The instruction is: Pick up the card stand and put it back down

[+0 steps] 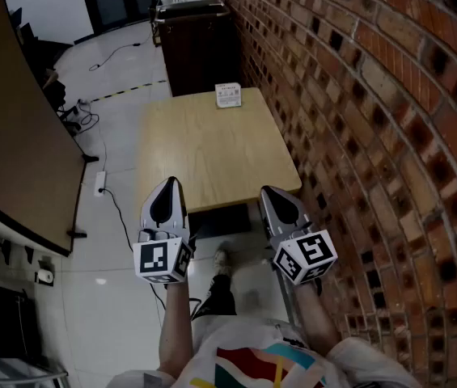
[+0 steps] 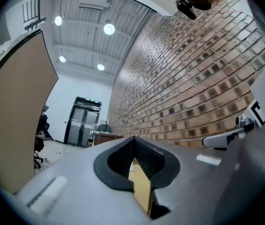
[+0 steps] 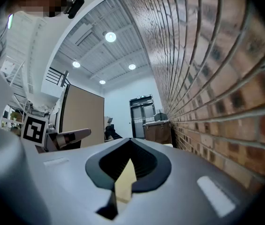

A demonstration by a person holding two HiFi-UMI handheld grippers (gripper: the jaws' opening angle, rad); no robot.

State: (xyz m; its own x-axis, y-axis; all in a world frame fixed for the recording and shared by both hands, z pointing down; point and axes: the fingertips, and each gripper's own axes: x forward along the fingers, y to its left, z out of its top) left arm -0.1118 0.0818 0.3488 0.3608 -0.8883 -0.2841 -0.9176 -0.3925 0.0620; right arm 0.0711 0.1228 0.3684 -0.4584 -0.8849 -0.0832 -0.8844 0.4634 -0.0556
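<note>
The card stand (image 1: 228, 95) is a small white upright card holder at the far edge of the light wooden table (image 1: 212, 156), close to the brick wall. My left gripper (image 1: 169, 183) hovers at the table's near left edge, jaws together with nothing between them. My right gripper (image 1: 268, 191) hangs at the near right edge, also shut and empty. Both are well short of the stand. In the left gripper view the left gripper (image 2: 133, 139) shows its tips meeting; in the right gripper view the right gripper (image 3: 131, 140) does the same.
A brick wall (image 1: 357, 103) runs along the table's right side. A dark cabinet (image 1: 196, 43) stands beyond the table's far end. A large brown board (image 1: 10, 136) leans at the left, with cables (image 1: 103, 186) on the floor. The person's shoe (image 1: 222, 259) shows below the table.
</note>
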